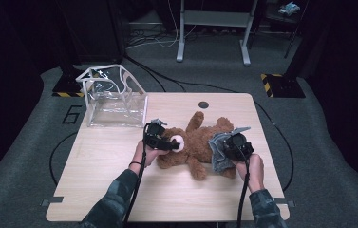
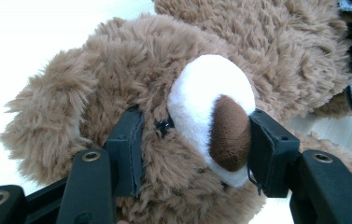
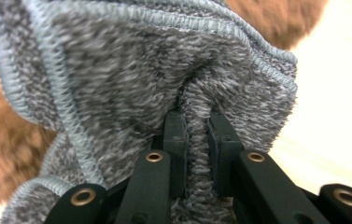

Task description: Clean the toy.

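A brown teddy bear (image 1: 200, 142) lies on its back in the middle of the wooden table (image 1: 100, 175). My left gripper (image 1: 173, 144) is shut on the bear's head: its pads press into the fur on either side of the white muzzle (image 2: 206, 100) with the brown nose. My right gripper (image 1: 224, 148) is shut on a fold of a grey knitted cloth (image 1: 218, 154) that hangs over the bear's lower body. In the right gripper view the cloth (image 3: 131, 79) bunches between the pads, with brown fur behind it.
A clear plastic bag (image 1: 112, 97) with white trim stands open at the table's far left corner. A dark round grommet (image 1: 203, 104) sits near the far edge. Beyond the table are cables on grey carpet and a grey desk frame (image 1: 214, 28).
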{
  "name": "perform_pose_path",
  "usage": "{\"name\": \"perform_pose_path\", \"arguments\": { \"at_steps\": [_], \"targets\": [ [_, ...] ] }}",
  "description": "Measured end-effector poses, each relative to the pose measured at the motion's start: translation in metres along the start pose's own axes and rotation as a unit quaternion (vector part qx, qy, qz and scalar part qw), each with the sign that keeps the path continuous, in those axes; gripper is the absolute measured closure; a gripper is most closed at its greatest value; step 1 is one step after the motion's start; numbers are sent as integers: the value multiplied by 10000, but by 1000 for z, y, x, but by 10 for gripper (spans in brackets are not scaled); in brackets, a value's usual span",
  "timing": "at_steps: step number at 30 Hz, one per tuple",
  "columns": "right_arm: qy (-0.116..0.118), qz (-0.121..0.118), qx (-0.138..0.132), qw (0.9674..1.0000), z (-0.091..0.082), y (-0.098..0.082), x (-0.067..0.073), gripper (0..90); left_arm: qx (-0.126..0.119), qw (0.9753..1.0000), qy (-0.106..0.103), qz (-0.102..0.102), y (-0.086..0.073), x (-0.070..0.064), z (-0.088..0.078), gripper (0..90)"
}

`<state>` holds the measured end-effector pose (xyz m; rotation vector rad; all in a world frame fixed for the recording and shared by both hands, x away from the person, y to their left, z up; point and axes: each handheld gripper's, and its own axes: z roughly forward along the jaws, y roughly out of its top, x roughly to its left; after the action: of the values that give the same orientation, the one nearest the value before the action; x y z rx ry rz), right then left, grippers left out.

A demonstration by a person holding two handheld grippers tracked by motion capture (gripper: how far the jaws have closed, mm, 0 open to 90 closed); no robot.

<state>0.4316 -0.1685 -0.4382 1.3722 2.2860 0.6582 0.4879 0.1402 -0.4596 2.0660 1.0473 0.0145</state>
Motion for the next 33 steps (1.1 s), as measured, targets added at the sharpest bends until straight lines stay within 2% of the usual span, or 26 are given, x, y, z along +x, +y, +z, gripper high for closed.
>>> {"name": "perform_pose_path", "arguments": {
  "at_steps": [4, 10, 11, 13, 16, 19, 21, 23, 26, 28, 30, 33],
  "targets": [
    [31, 21, 145, 9999, -5, -15, -4, 804, -4, 10000, -11, 5, -1, 0, 0, 443],
    [-183, -81, 606, 9980, -14, -34, -14, 803, -49, 10000, -16, -14, -2, 1, 0, 443],
    [-212, -33, 616, 9979, -16, -37, -17, 803, -54, 10000, -20, -23, -2, 1, 0, 443],
    [-195, 82, 452, 9988, -25, -39, -25, 803, -49, 10000, -21, -18, -2, 1, -1, 443],
    [-148, 274, -82, 9995, -45, -29, -29, 803, -45, 10000, -18, -21, -2, 1, -1, 443],
    [-66, 287, -497, 9983, -59, -10, -23, 801, -34, 10000, -13, -22, -1, 1, -1, 443],
    [-54, 177, -600, 9980, -61, 0, -17, 801, -34, 10000, -10, -25, -1, 1, -1, 444],
    [-33, 65, -645, 9979, -52, 15, -5, 800, -34, 10000, -7, -27, -1, 1, -1, 444],
    [-31, -90, -486, 9988, -31, 23, 5, 800, -32, 10000, -7, -31, -1, 1, -1, 444],
    [-96, -170, -285, 9994, -15, 23, 9, 801, -30, 10000, -13, -39, -2, 1, -1, 444],
    [-122, -188, -197, 9996, -4, 17, 10, 803, -8, 10000, -22, -14, -1, 1, -1, 444],
    [-116, -152, -115, 9998, -2, 7, 8, 804, 6, 10000, -32, -8, -1, 1, -1, 444]
  ]
}}
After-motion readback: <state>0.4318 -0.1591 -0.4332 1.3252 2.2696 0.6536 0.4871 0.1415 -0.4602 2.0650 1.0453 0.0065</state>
